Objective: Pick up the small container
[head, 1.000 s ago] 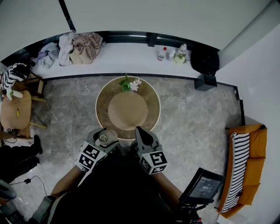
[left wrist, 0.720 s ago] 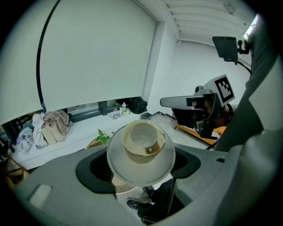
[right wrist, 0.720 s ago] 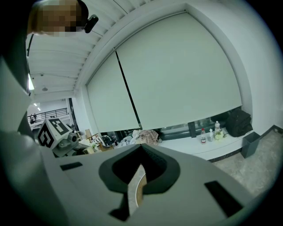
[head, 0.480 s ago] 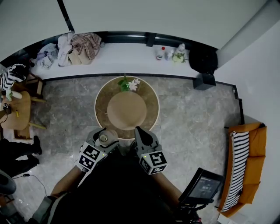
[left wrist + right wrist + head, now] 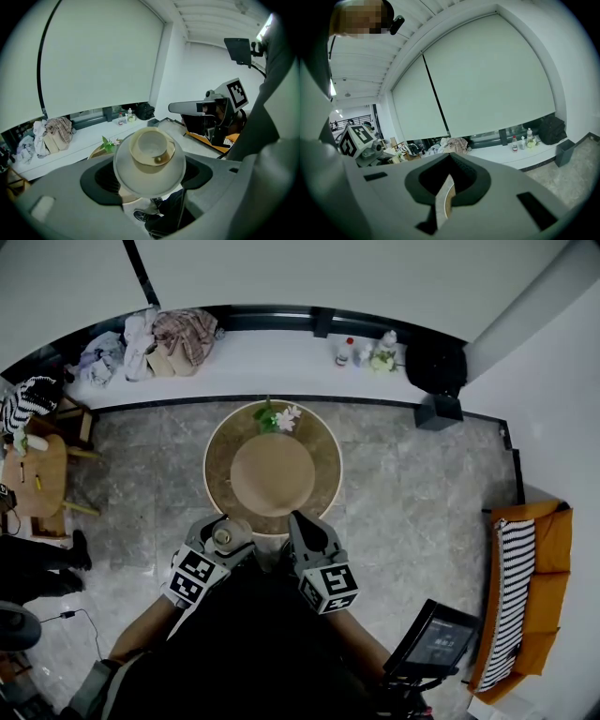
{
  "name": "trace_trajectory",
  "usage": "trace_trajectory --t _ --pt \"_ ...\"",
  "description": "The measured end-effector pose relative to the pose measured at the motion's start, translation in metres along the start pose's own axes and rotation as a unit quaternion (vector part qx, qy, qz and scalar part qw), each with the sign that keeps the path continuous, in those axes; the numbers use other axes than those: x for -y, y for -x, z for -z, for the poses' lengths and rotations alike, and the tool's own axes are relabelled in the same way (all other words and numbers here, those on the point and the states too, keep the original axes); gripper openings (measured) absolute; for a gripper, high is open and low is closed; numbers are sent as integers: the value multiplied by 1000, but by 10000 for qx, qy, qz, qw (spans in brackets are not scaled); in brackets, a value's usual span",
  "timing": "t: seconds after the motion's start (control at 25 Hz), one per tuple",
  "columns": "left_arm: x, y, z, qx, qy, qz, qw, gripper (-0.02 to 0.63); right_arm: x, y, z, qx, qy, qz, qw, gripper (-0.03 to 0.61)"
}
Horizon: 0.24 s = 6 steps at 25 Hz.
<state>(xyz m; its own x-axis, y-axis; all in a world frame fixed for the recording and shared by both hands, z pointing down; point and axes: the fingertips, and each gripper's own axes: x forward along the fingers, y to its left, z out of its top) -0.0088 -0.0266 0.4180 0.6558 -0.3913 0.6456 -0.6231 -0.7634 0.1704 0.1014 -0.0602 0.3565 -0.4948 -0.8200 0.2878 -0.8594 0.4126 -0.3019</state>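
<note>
Two dark pads (image 5: 101, 180) of the left gripper (image 5: 149, 165) pinch the small container (image 5: 150, 180) from either side. It is a round white pot, tan inside, mouth facing up, held clear of any surface.

Right gripper (image 5: 449, 187): jaws drawn in to a thin slit, nothing caught between them. Only a sliver of the round table (image 5: 323, 442) shows through the gap.

Seen from above, both grippers sit side by side at the table's near edge, close in against the person's dark clothing (image 5: 253, 652). The container lies over the near-left rim of the table; cannot tell whether it hangs above the top or just off it.

Table top: a lighter tan disc (image 5: 272, 474) in the middle, a sprig of flowers (image 5: 279, 418) at the far edge.

Beyond the table, a white ledge (image 5: 272, 367) runs under the window, with a heap of clothes (image 5: 173, 334) at its left end and a few bottles (image 5: 366, 354) further right. An orange sofa (image 5: 539, 596) stands by the right wall.
</note>
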Motion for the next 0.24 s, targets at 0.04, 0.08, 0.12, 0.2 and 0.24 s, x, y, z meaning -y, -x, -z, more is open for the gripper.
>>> trace_trajectory --t 0.04,0.08,0.12,0.2,0.24 --pt "0 0 0 0 -6 2 10000 342 0 0 -1 3 1 3 10000 -3" --pt "1 1 -1 -1 -13 3 10000 342 -1 1 -1 7 -3 2 10000 -3" --pt "1 2 0 -2 -17 -1 10000 342 -2 1 0 8 -7 -2 10000 -3" --pt "0 3 1 -3 -22 -20 10000 342 -4 1 1 -4 4 -6 10000 -3" --pt "0 4 2 -2 -24 -32 10000 342 -5 2 2 -12 14 -5 10000 -3"
